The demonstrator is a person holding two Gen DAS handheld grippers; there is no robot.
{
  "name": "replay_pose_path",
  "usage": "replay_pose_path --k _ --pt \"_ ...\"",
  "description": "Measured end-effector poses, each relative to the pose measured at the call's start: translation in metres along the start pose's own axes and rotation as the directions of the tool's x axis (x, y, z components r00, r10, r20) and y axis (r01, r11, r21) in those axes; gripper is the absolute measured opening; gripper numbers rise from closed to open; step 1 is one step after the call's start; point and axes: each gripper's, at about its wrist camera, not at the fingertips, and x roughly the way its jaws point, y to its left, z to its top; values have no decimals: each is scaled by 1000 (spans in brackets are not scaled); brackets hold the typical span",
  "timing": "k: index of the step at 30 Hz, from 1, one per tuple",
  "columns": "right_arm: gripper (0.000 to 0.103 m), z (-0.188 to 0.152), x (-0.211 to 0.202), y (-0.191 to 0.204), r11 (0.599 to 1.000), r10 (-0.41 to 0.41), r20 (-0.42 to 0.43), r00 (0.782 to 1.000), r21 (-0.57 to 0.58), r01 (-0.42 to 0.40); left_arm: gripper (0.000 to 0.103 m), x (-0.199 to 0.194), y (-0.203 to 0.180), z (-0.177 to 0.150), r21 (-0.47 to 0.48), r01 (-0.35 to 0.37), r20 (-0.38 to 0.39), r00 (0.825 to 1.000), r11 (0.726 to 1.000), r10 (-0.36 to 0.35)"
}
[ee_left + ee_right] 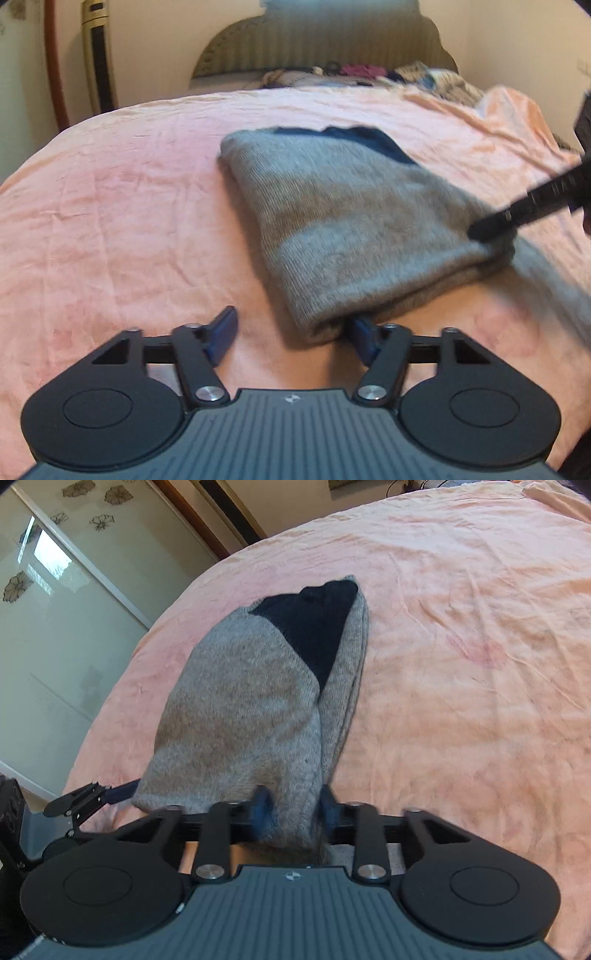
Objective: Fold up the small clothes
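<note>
A folded grey knitted garment [343, 221] with a dark navy part [373, 142] lies on the pink blanket [129, 206]. My left gripper [293, 326] is open at the garment's near corner. The cloth edge lies beside its right finger [364, 339], and its left finger [221, 332] stands apart on the blanket. In the right wrist view, my right gripper [293, 803] is shut on the near end of the grey garment [240, 709], with cloth bunched between its blue pads. The left gripper [92, 797] shows at that view's left edge, at the garment's other near corner.
A padded headboard [321, 48] and a heap of mixed clothes [354, 72] lie at the bed's far end. Sliding glass doors with flower prints [55, 627] stand beside the bed. Wrinkled pink blanket [480, 664] stretches wide to the garment's right.
</note>
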Motion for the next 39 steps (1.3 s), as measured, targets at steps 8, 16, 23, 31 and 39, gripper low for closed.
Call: replay_pose_path --k 8,16,23,31,39 --pt "12 -19 -3 -8 998 1 -34 999 -61 -3 13 -8 14 -12 -45 34 0 999 998 -34" --pt "83 55 -22 -26 998 45 157 987 32 -51 20 -8 13 -18 -50 52 61 997 997 -49" --pt "50 129 55 -41 988 33 69 997 146 -43 29 -9 2 -23 1 34 79 996 999 -34" --pt "7 123 80 -68 988 -6 60 998 152 -3 87 -7 0 -24 35 98 62 993 995 -100" --pt "78 77 13 -66 941 221 131 967 233 -246 87 -24 58 -10 -345 282 76 959 895 -272"
